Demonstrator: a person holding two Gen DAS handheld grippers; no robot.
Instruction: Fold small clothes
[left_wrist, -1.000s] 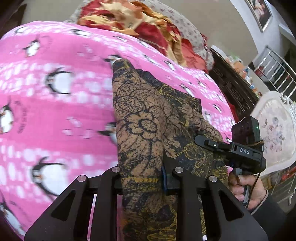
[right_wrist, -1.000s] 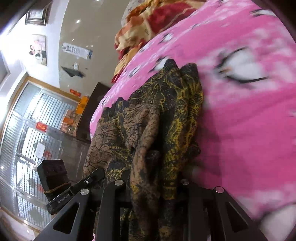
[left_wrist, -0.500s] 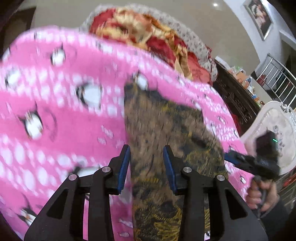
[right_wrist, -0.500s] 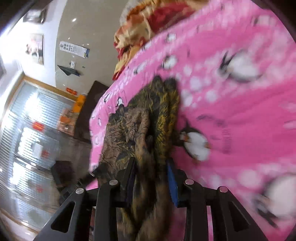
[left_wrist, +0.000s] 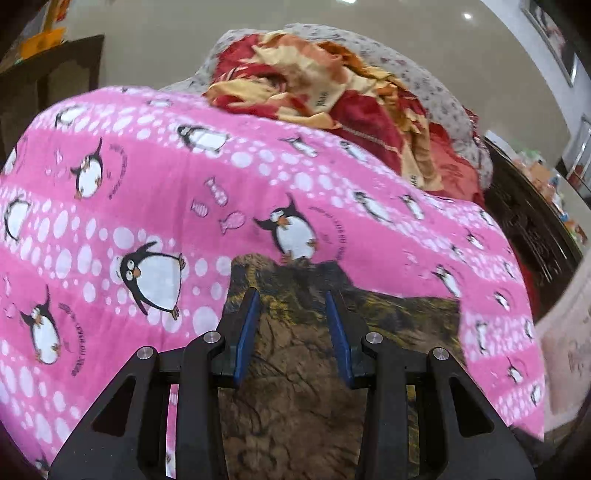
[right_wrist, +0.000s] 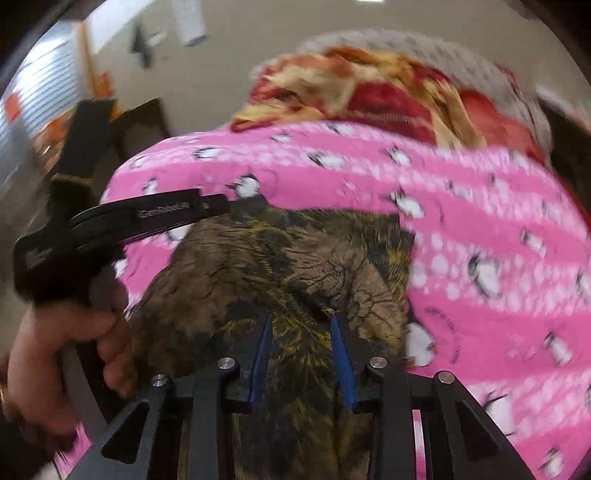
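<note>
A brown, black and yellow floral garment (left_wrist: 314, 354) lies flat on the pink penguin blanket (left_wrist: 147, 192); it also shows in the right wrist view (right_wrist: 280, 266). My left gripper (left_wrist: 293, 301) is open, its blue pads (left_wrist: 245, 332) apart over the garment's near part, holding nothing. My right gripper (right_wrist: 301, 321) is open over the garment too. The left gripper also shows in the right wrist view (right_wrist: 155, 218), in a hand, at the garment's left edge.
A heap of red and yellow cloth (left_wrist: 332, 96) on a grey patterned cushion (left_wrist: 436, 88) lies at the blanket's far side. Dark wooden furniture (left_wrist: 532, 229) stands to the right, and a dark cabinet (left_wrist: 51, 74) to the far left.
Both grippers have opened and let go of the garment, which now lies flat on the blanket. Both have drawn back, and the right wrist view has swung round.
</note>
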